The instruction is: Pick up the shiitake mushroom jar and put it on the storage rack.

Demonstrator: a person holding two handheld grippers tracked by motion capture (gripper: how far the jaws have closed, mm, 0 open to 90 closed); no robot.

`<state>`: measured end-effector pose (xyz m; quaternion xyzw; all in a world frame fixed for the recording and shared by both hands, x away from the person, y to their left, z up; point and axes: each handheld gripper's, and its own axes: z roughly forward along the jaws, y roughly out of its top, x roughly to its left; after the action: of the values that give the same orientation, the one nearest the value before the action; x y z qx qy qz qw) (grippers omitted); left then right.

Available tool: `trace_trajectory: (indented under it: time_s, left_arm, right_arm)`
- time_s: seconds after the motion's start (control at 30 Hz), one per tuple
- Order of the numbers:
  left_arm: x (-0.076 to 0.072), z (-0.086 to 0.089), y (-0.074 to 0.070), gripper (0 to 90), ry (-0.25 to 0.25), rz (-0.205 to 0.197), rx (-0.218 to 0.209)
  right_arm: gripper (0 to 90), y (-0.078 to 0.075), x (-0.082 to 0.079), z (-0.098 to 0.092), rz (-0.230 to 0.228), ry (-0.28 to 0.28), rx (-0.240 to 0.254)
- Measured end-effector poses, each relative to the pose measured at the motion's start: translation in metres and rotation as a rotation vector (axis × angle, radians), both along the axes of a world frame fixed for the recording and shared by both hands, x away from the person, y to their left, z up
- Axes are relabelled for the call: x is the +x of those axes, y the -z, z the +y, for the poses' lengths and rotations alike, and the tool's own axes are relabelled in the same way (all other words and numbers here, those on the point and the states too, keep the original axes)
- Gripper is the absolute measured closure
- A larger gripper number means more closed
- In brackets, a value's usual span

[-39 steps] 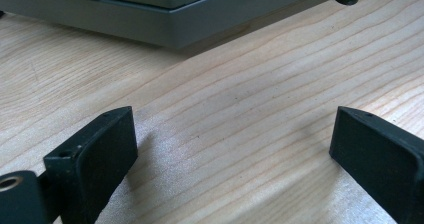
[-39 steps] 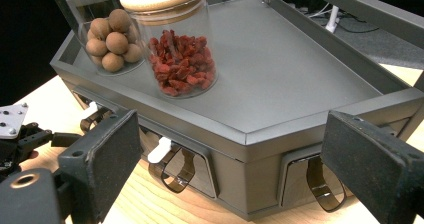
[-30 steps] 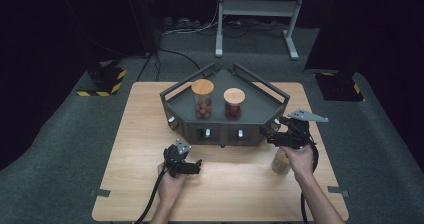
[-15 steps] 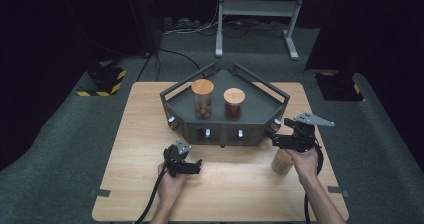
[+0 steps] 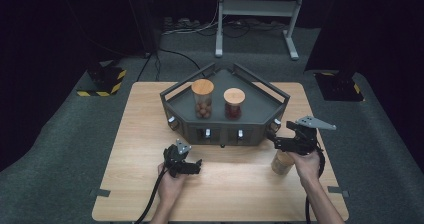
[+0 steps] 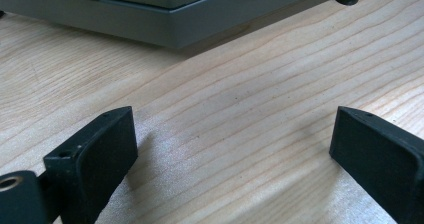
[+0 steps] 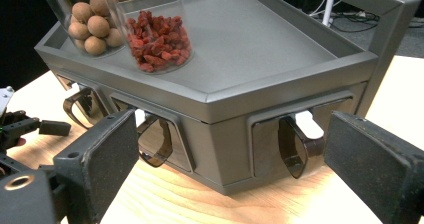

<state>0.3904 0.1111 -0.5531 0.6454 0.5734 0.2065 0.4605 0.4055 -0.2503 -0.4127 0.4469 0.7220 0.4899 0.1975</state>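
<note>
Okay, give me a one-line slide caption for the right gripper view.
Open right gripper faces a grey organizer's drawer handle, two glass jars standing on top.

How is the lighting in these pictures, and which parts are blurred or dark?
High view: the wooden table is evenly lit, while the floor and background fall into darkness. Left gripper view: the wood grain is sharp, the grey organizer soft at the top, and soft shadows lie beside the jaws. Right gripper view: the jar of red pieces is clear, with the near jaws slightly soft.
</note>
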Motion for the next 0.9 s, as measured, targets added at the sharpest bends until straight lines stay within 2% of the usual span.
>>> trace_trajectory:
  time_s: [0.4,0.9]
  left_arm:
    - [0.000,0.000,0.000,4.9,0.000,0.000,0.000]
    - [0.000,0.000,0.000,4.9,0.000,0.000,0.000]
  right_arm:
    - [7.2,0.010,-0.004,-0.009,0.018,0.003,0.000]
    - [7.1,0.021,-0.011,-0.020,0.010,0.020,-0.013]
